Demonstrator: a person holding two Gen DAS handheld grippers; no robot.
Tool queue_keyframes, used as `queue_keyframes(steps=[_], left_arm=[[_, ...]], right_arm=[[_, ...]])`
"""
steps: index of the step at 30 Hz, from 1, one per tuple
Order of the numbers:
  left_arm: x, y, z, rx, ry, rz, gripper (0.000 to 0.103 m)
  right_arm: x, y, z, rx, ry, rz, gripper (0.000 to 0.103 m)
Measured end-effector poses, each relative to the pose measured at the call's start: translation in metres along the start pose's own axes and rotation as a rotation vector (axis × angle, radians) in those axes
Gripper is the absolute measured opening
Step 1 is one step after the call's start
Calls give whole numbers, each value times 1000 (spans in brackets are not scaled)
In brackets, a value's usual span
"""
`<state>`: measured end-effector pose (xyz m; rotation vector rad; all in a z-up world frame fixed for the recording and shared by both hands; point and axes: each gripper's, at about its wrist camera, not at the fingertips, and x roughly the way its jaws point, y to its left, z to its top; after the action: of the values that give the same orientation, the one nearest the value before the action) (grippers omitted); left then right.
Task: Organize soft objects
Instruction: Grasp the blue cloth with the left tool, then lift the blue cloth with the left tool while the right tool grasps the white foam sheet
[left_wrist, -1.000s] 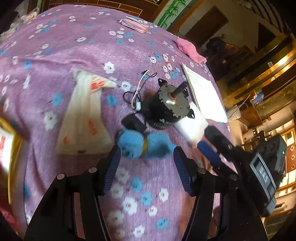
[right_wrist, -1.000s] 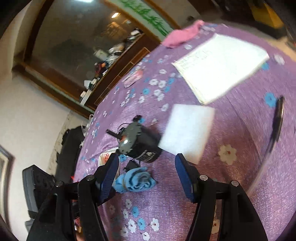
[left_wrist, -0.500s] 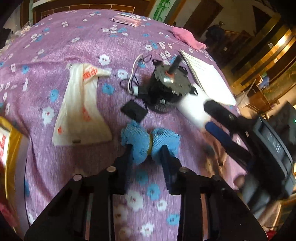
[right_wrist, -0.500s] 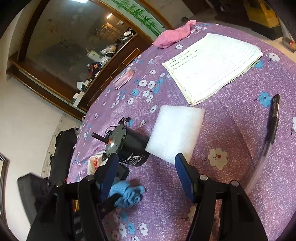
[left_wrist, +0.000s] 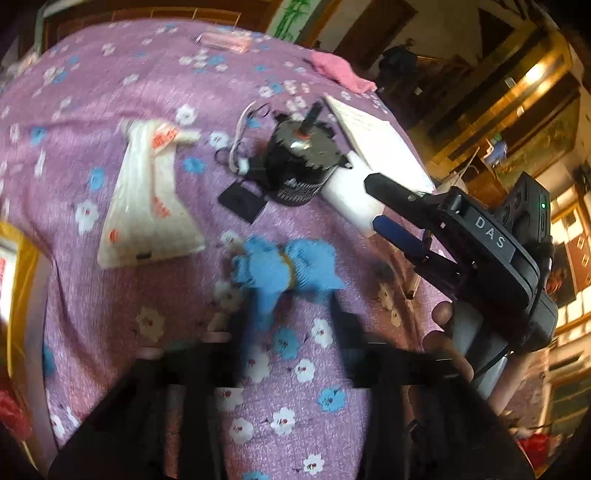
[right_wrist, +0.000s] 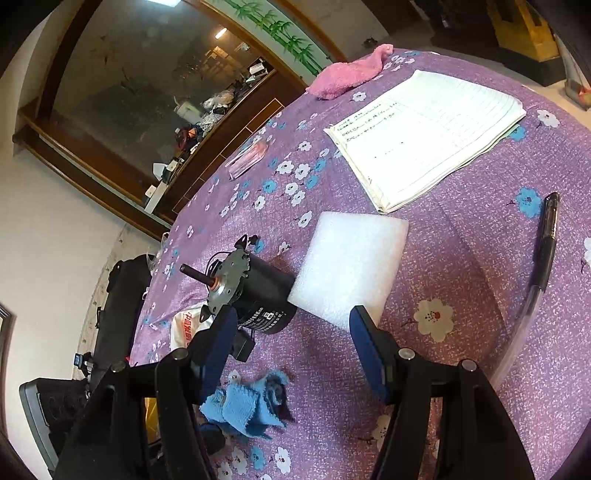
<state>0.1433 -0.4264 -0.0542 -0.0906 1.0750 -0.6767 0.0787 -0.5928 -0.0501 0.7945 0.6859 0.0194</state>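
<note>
The left gripper (left_wrist: 291, 306) is blurred — I can't tell whether its jaws grip the blue cloth (left_wrist: 284, 266) on the worktop (left_wrist: 110, 66). Soft, light — pinch at its banded middle. The right gripper (right_wrist: 291, 347) has its jaws apart, above.

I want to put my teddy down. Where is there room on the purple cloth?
Bare tablecloth lies between the foam pad and the pen, and beyond the plastic bag toward the pink packet. It is crowded around the motor, where the left gripper pinches the blue cloth.
</note>
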Motion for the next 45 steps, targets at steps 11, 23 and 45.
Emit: queue_keyframes(steps=[11, 23, 45], left_arm=[[29, -17, 4, 135, -19, 217, 18], [11, 2, 7, 44, -31, 69, 46], [1, 14, -14, 43, -22, 130, 6]], right_arm=[[-7, -9, 3, 55, -7, 23, 64], [-7, -7, 3, 48, -12, 21, 64], [-6, -9, 2, 57, -8, 23, 64]])
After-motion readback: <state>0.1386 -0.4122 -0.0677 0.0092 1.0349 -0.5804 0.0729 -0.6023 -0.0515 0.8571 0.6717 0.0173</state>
